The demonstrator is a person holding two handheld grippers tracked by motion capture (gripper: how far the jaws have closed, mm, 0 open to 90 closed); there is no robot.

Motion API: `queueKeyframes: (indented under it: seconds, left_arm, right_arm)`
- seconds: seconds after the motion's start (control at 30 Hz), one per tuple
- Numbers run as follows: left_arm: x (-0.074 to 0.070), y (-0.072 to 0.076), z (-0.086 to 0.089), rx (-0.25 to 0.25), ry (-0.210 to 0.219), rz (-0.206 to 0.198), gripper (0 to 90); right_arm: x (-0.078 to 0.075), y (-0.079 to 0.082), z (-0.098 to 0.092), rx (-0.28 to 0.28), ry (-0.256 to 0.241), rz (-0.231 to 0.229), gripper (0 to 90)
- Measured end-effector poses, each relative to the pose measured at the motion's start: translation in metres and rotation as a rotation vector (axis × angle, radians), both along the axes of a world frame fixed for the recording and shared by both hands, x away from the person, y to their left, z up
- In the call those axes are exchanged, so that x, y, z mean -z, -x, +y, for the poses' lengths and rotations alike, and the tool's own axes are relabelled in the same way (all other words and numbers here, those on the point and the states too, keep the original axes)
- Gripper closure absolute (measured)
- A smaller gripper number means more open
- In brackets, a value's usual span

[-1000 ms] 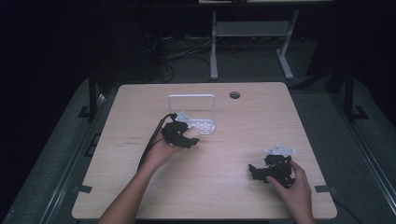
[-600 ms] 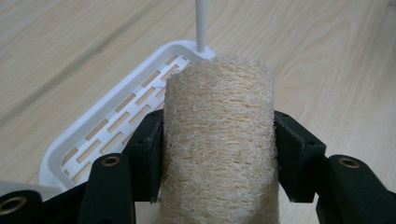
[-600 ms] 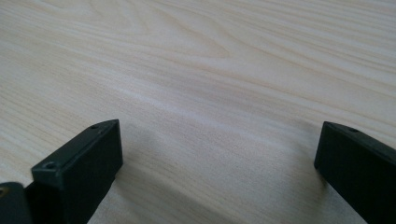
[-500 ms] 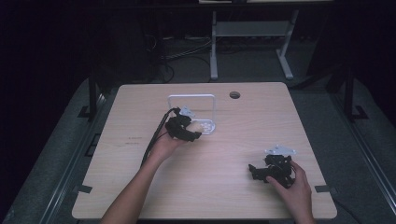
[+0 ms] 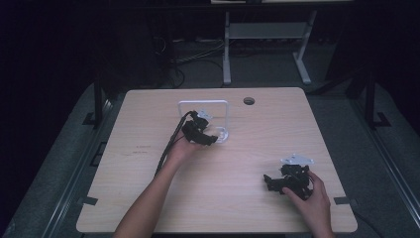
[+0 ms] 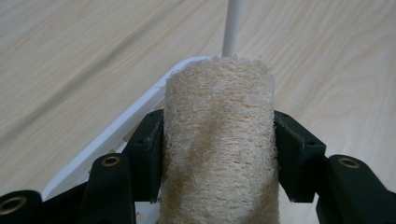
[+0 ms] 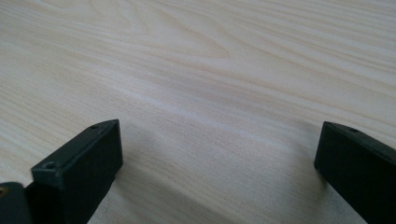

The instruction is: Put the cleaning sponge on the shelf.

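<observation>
Left hand-held gripper [image 6: 219,154] clamps a loofah roll [image 6: 218,140] over pale wood table [image 5: 148,198]

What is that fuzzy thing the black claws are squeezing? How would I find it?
Look at the wooden table, then at the white wire rack near its far middle. Right at the rack, the left gripper is shut on a loofah roll. It is a pale beige cylinder with a rough, stringy, fibrous skin, unlike the smooth white rack and the black jaws beside it.
</observation>
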State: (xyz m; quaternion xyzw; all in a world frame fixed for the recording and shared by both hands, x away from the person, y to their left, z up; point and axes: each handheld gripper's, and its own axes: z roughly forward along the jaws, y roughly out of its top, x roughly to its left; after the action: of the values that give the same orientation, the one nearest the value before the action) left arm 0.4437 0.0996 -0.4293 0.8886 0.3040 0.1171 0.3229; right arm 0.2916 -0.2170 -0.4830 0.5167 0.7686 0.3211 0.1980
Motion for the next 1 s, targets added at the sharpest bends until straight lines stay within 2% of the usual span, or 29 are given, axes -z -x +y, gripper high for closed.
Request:
queueKeyframes:
  seconds: [0.3,0.43,0.7,1.0]
  left_arm:
    - [0.014,-0.014,-0.006,-0.030,-0.018,0.007,41.8]
    - [0.016,-0.018,-0.007,-0.029,-0.035,0.007,41.7]
    - [0.019,-0.021,-0.007,-0.032,-0.036,0.024,41.4]
    - [0.018,-0.022,-0.007,-0.034,-0.036,0.019,37.8]
  right_arm:
    - [0.000,0.000,0.000,0.000,0.000,-0.001,0.5]
    - [0.000,0.000,0.000,0.000,0.000,-0.001,0.6]
    - [0.000,0.000,0.000,0.000,0.000,-0.001,0.6]
    - [0.000,0.000,0.000,0.000,0.000,-0.001,0.5]
